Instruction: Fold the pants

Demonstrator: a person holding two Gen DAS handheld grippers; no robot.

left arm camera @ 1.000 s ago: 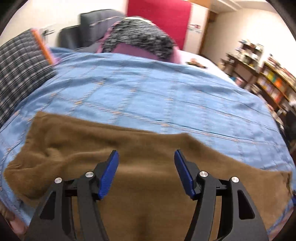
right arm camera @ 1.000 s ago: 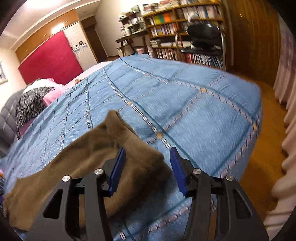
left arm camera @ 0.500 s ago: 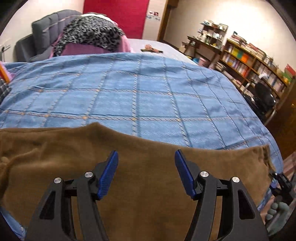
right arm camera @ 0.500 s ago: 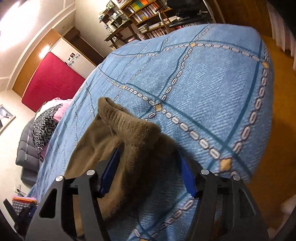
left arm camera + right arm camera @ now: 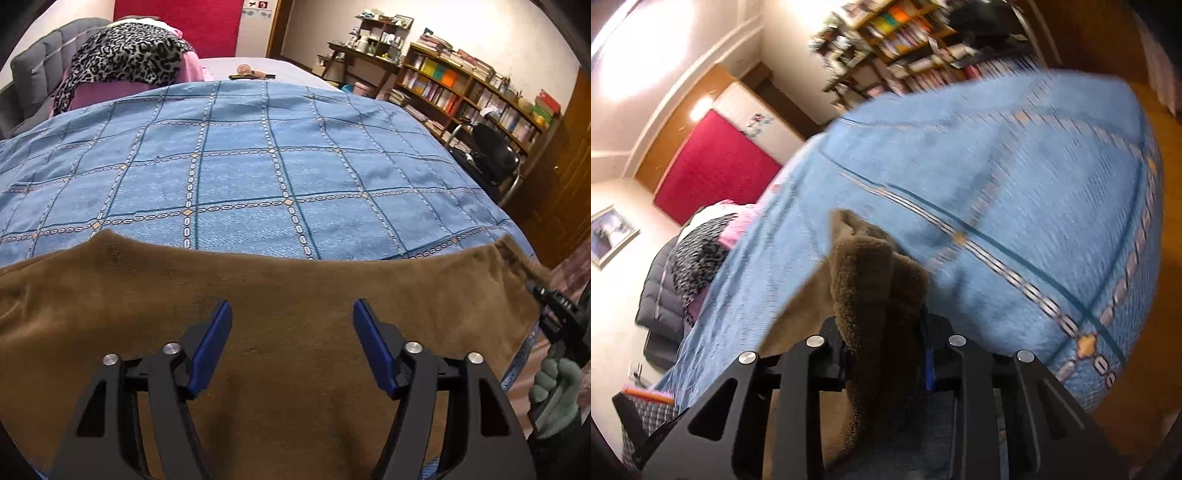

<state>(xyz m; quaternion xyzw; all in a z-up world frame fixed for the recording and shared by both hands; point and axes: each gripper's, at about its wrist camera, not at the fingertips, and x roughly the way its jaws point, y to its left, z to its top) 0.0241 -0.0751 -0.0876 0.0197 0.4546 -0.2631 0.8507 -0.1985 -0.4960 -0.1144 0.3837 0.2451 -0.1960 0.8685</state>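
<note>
Brown fleece pants (image 5: 295, 288) lie spread across the near edge of the bed on a blue patterned bedspread (image 5: 258, 166). My left gripper (image 5: 291, 325) is open and hovers just above the middle of the pants, holding nothing. My right gripper (image 5: 886, 354) is shut on the pants' end (image 5: 871, 273), which bunches up between its jaws and lifts off the bedspread (image 5: 1015, 184). In the left wrist view the right gripper (image 5: 554, 306) and a gloved hand (image 5: 554, 391) show at the pants' right end.
A leopard-print cloth on pink bedding (image 5: 125, 55) lies at the bed's far end by a grey headboard (image 5: 29, 74). Bookshelves (image 5: 480, 85) and a black chair (image 5: 495, 151) stand to the right. Wooden floor (image 5: 1167, 258) lies beyond the bed edge.
My right gripper has shut on the pants' end and raised it. My left gripper has swung right over the pants and stayed open.
</note>
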